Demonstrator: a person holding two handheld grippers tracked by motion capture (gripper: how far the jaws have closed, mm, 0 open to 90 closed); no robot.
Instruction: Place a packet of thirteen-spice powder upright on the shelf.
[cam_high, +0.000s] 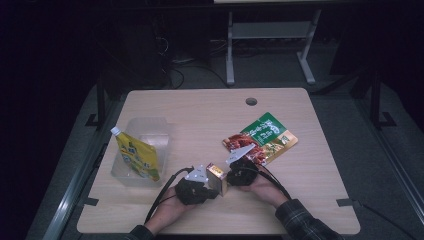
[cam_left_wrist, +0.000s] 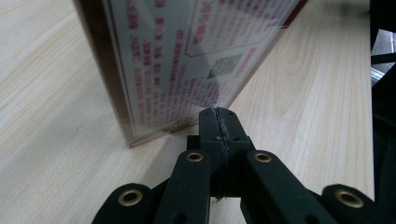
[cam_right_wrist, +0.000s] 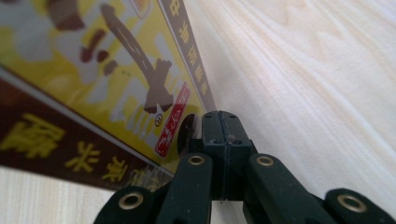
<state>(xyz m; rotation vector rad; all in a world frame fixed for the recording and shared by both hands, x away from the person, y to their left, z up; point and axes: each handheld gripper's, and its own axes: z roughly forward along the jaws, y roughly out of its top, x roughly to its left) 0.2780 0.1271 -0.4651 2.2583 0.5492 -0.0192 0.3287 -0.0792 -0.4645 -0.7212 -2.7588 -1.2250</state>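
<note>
High view: small printed carton (cam_high: 216, 177) upright on bench (cam_high: 200, 110), between left hand-held gripper (cam_high: 200, 189) and right hand-held gripper (cam_high: 235, 176). Both sets of jaws pressed together, gripping nothing. Likely light, stiff, film-slick; best pinched across broad faces.

The small box (cam_high: 216, 178) stands upright on the bench (cam_high: 210, 112), near its front edge, between the left tongs (cam_high: 206, 184) and the right tongs (cam_high: 231, 176), with each set just beside one of its broad faces. It is a flat carton with dark brown edges. The face seen in the left gripper view (cam_left_wrist: 187, 56) is pale and glossy, covered with small red print and a square code, and its lower corner rests on the wood. The opposite face, seen in the right gripper view (cam_right_wrist: 93, 79), is yellow with brown and white picture shapes, a small red label, and a brown band bearing yellow characters.
</note>
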